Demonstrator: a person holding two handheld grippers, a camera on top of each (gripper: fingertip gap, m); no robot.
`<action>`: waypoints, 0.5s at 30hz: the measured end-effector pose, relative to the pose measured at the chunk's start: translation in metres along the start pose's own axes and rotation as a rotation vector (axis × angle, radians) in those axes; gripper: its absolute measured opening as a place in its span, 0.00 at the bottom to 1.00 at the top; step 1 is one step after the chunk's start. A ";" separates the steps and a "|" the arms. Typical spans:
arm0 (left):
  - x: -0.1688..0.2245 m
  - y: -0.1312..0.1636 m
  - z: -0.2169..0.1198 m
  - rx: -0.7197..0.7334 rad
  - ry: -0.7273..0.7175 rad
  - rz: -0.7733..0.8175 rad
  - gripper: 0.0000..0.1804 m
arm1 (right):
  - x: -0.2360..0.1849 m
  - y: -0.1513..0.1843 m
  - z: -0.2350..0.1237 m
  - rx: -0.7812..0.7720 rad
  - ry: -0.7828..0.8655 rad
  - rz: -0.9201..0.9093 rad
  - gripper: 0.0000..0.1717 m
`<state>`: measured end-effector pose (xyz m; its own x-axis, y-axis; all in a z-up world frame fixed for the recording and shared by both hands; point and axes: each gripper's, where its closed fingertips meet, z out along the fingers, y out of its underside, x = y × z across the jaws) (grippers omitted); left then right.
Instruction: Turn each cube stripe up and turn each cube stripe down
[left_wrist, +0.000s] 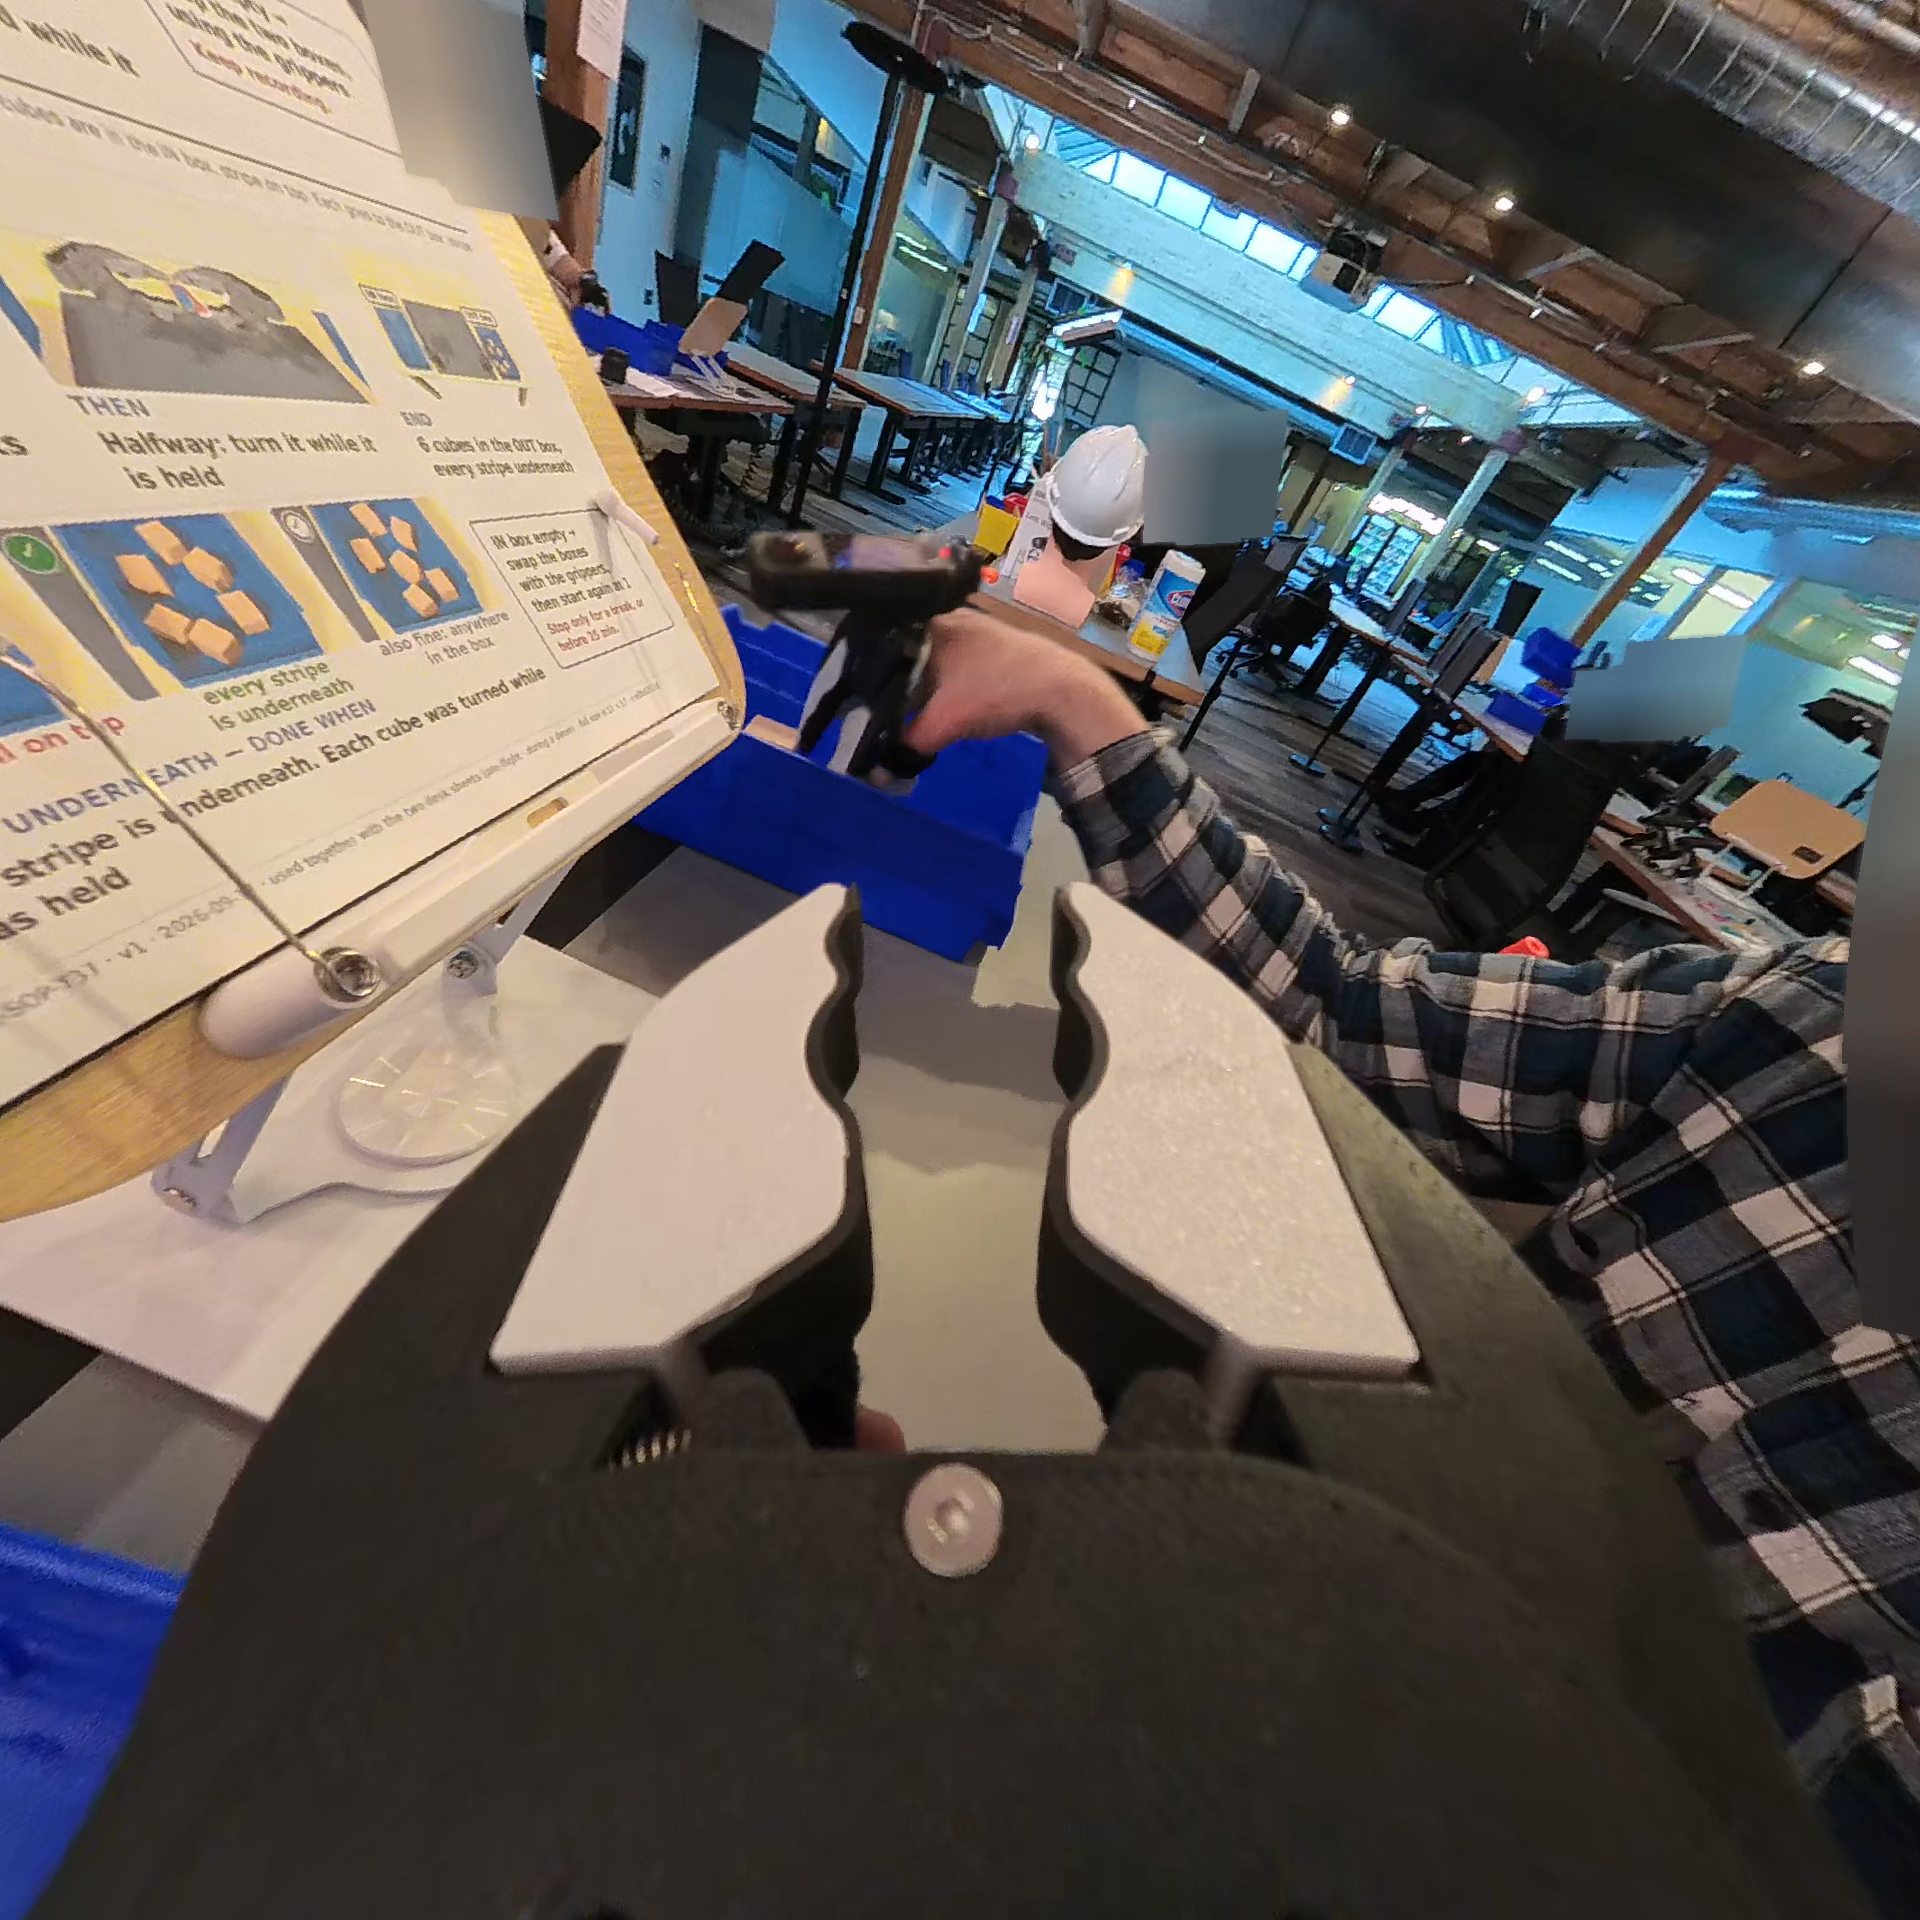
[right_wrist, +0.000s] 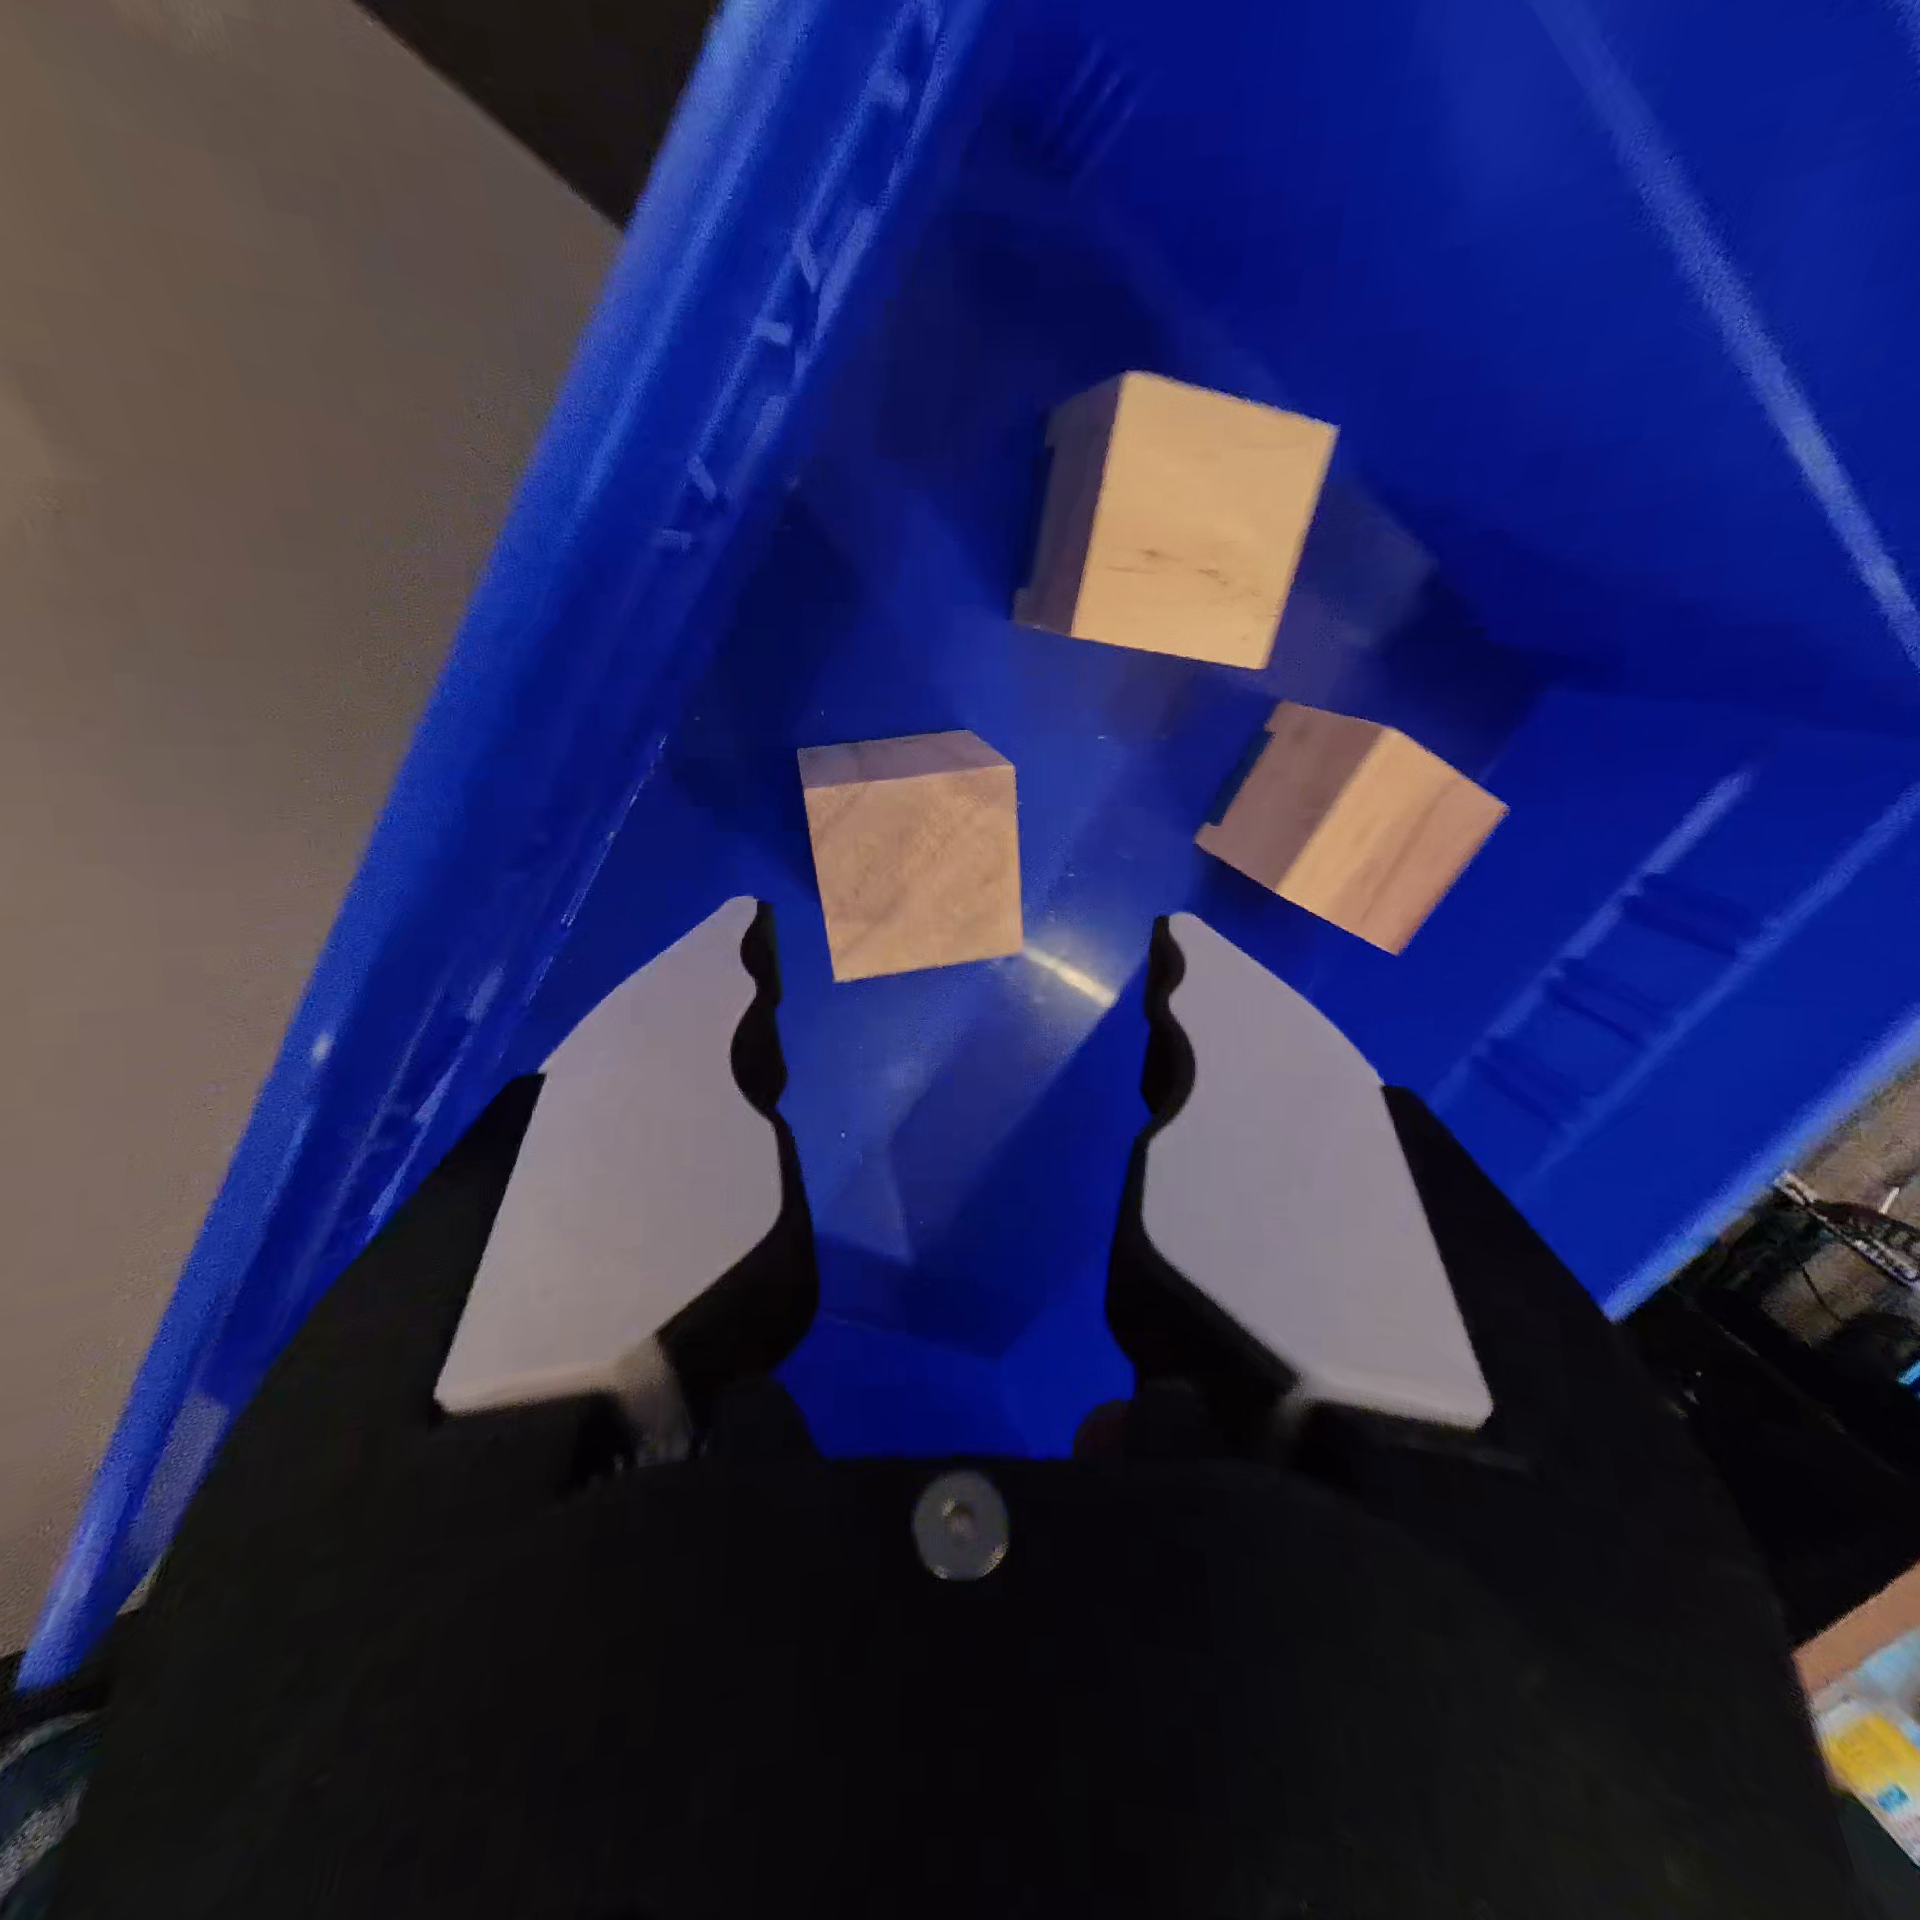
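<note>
The right tool (right_wrist: 961, 935) hangs apart over three wooden cubes (right_wrist: 914, 857) in the blue bin (right_wrist: 582, 727). The left tool (left_wrist: 956, 914) is apart too, holding nothing above the surface (left_wrist: 935, 1039).

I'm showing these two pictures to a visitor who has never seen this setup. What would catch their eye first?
Probably the three wooden cubes lying apart on the floor of the bright blue bin, with the right gripper open just above the nearest one and holding nothing. In the left wrist view, the big instruction sheet on its stand fills the upper left, and the left gripper is open and empty over the table.
</note>
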<state>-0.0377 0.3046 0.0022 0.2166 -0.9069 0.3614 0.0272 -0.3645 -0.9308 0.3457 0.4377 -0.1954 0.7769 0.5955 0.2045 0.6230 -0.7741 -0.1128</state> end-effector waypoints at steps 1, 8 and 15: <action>-0.001 -0.002 -0.003 -0.005 -0.017 0.011 0.20 | 0.002 -0.002 -0.011 0.033 0.014 0.004 0.39; -0.039 -0.008 -0.064 -0.161 -0.384 0.165 0.27 | -0.003 -0.023 -0.072 0.243 0.097 -0.052 0.33; -0.116 0.043 -0.158 -0.626 -0.931 0.185 0.33 | -0.031 -0.041 -0.075 0.255 0.103 -0.167 0.32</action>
<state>-0.2157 0.3610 -0.0708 0.8145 -0.5436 -0.2024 -0.5161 -0.5199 -0.6806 0.2896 0.4347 -0.1237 0.6569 0.6747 0.3366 0.7539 -0.5808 -0.3070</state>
